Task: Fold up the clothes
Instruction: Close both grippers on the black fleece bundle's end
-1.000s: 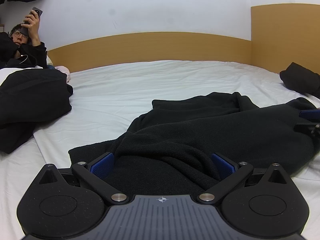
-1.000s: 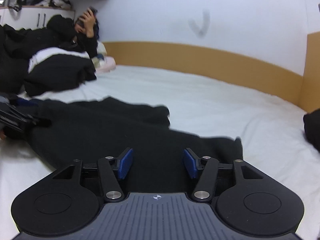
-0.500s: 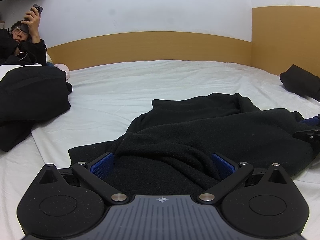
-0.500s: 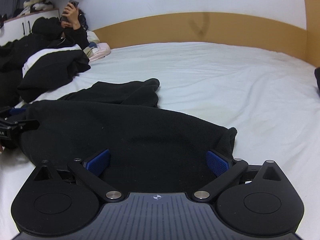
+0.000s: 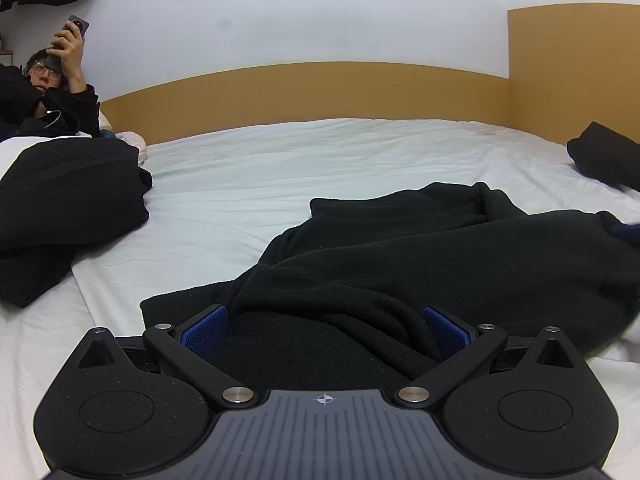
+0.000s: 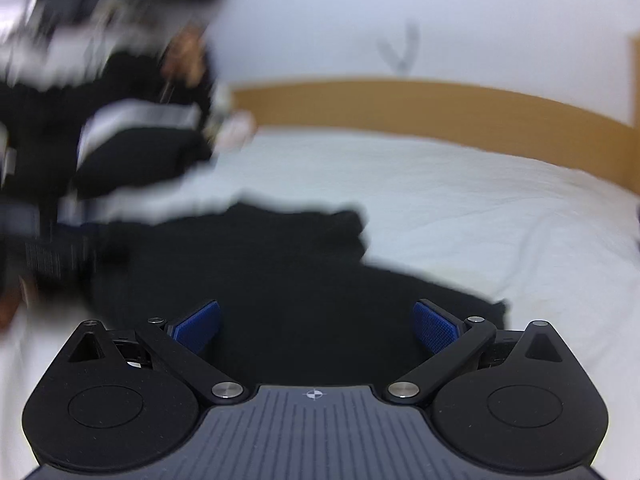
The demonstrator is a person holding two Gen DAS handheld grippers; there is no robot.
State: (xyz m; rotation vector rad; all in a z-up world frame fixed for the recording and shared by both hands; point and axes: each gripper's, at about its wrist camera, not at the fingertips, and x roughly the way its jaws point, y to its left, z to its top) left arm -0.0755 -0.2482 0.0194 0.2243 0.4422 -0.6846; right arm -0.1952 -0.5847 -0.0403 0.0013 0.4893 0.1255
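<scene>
A black fleece garment [image 5: 460, 264] lies spread and rumpled on the white bed sheet [image 5: 320, 168]. My left gripper [image 5: 325, 328] is open wide over the garment's near edge. A raised fold of the cloth sits between its blue pads [image 5: 204, 330] without being pinched. My right gripper [image 6: 316, 326] is open just as wide over the garment's [image 6: 260, 264] other end, with cloth lying under and between its blue pads [image 6: 434, 328]. The right wrist view is motion-blurred. A blue blur at the right edge of the left wrist view is the right gripper [image 5: 624, 232].
A person [image 5: 48, 92] lies at the far left holding up a phone. Beside them is a heap of black clothing [image 5: 68, 196]. Another dark garment [image 5: 604, 160] sits at the far right. A wooden headboard [image 5: 304, 92] bounds the bed's far side.
The right gripper's jaws went from partly closed to fully wide. Its view dipped toward the bed, then swung back up and is now blurred. The left gripper has not moved.
</scene>
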